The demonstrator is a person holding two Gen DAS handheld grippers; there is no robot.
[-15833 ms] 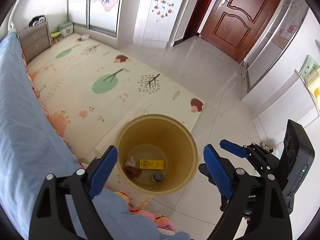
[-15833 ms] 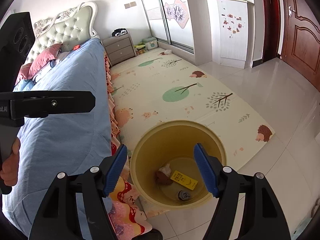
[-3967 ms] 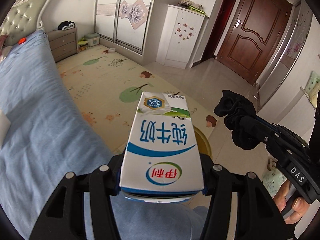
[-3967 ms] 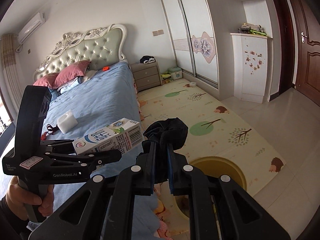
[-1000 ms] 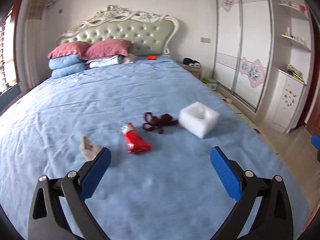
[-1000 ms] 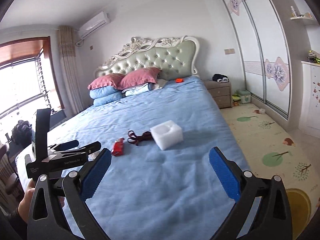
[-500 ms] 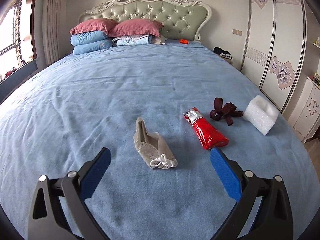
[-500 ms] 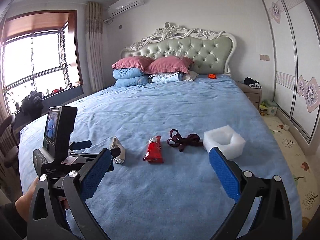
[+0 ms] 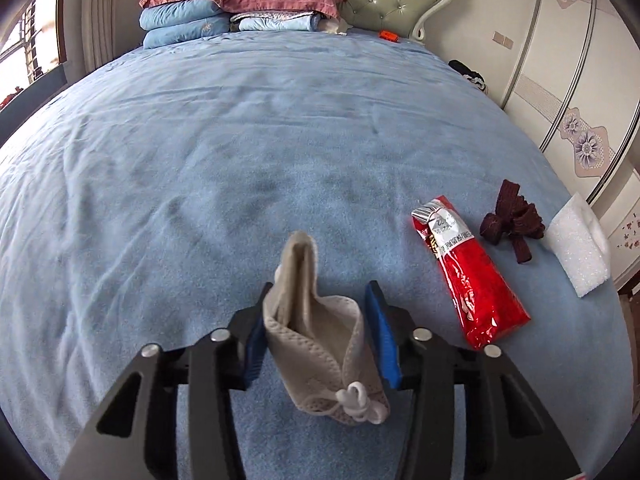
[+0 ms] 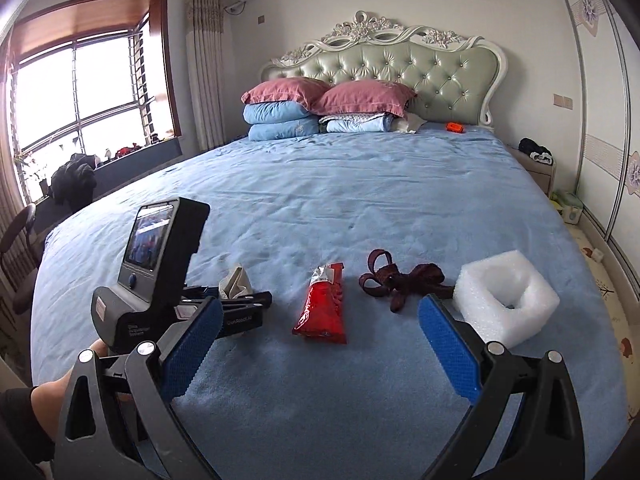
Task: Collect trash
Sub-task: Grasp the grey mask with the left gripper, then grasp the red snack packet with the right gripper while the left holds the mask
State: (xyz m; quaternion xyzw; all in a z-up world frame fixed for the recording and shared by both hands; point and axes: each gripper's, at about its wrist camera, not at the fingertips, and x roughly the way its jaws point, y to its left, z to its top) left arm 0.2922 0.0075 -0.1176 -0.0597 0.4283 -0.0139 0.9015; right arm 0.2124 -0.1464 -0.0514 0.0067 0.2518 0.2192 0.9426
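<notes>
Left gripper (image 9: 322,322) clamped on a grey face mask (image 9: 320,340) lying on the blue bed (image 9: 240,140). Right gripper (image 10: 320,344) spread wide, holding nothing. Beyond, left to right: red wrapper (image 10: 325,307), dark ribbon (image 10: 400,280), white foam block (image 10: 505,300); pillows (image 10: 320,100) farthest.

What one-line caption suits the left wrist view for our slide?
Left gripper closing around a grey face mask on the blue bed, beside a red packet.
</notes>
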